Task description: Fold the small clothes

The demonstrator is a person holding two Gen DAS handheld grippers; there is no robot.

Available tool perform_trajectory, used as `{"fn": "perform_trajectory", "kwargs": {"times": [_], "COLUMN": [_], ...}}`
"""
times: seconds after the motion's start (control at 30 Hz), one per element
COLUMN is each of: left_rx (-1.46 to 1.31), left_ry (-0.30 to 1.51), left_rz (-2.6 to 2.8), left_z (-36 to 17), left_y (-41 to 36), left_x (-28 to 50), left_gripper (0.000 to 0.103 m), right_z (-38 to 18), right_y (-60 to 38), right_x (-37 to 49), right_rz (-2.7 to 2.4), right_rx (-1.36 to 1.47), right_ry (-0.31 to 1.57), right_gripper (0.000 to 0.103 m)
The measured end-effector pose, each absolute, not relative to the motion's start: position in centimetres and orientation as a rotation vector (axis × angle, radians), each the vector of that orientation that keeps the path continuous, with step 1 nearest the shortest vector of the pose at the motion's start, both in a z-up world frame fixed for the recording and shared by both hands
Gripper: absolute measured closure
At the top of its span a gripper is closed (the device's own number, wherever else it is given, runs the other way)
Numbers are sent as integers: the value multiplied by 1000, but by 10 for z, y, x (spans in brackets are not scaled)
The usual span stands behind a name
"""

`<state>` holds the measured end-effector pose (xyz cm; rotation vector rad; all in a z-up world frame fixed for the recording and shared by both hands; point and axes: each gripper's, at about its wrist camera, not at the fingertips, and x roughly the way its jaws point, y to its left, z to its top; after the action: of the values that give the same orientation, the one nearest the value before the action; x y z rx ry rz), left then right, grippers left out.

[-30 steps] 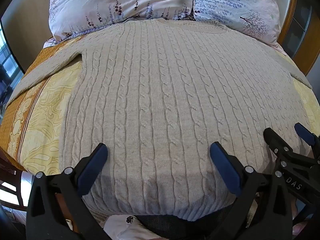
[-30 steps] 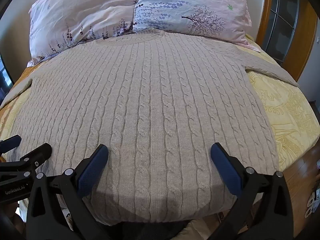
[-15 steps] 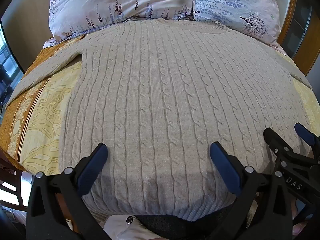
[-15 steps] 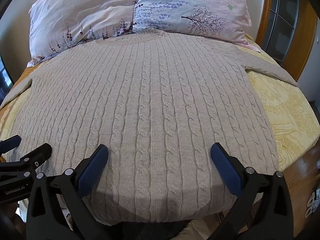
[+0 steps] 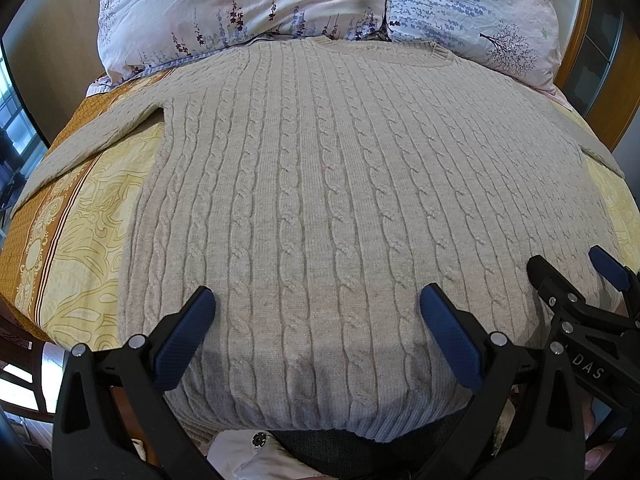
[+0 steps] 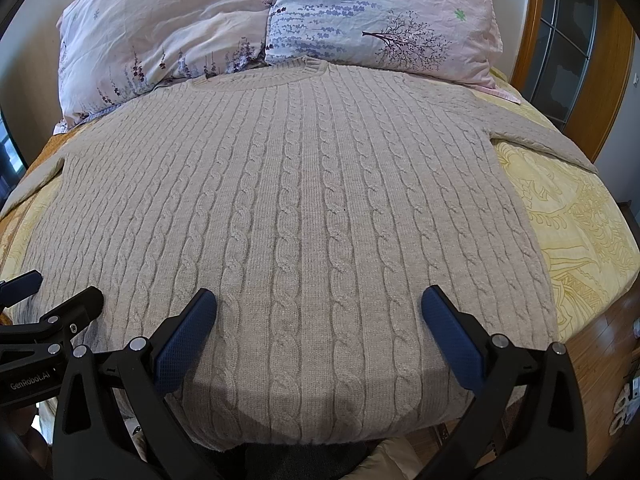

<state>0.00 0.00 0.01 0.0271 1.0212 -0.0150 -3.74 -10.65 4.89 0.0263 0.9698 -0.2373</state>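
beige cable-knit sweater (image 5: 320,200) lies flat, sleeves out, on the bed (image 5: 80,220) (two floral pillows (image 6: 280,20) behind); left claw (image 5: 318,320) and right claw (image 6: 319,320) both spread above its hem.

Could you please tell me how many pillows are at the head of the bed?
2. One pillow lies on the left behind the sweater collar, the other pillow on the right beside it. Any further pillows behind them would be hidden.
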Motion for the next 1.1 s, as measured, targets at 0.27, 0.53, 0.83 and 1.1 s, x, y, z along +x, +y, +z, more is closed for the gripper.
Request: {"fn": "perform_trajectory", "kwargs": {"times": [0.27,0.53,0.83,1.1], "left_rx": [27,27,26,26], "left_ry": [1022,1026,1030,1032], "left_rz": [-15,-15,-15,-15], "left_z": [0,0,0,0], "left_y": [0,0,-1,-2], "left_x": [0,-1,-1,0], "left_gripper": [2,2,2,2], "right_z": [49,49,48,48], "right_y": [-107,-107,-107,-107], "right_x": [-38,-37,-37,-37], "right_rz": [-237,-238,-238,-238], "right_rx": [26,26,26,26], "right_ry": [970,971,972,973], "right_gripper": [1,1,1,1]}}
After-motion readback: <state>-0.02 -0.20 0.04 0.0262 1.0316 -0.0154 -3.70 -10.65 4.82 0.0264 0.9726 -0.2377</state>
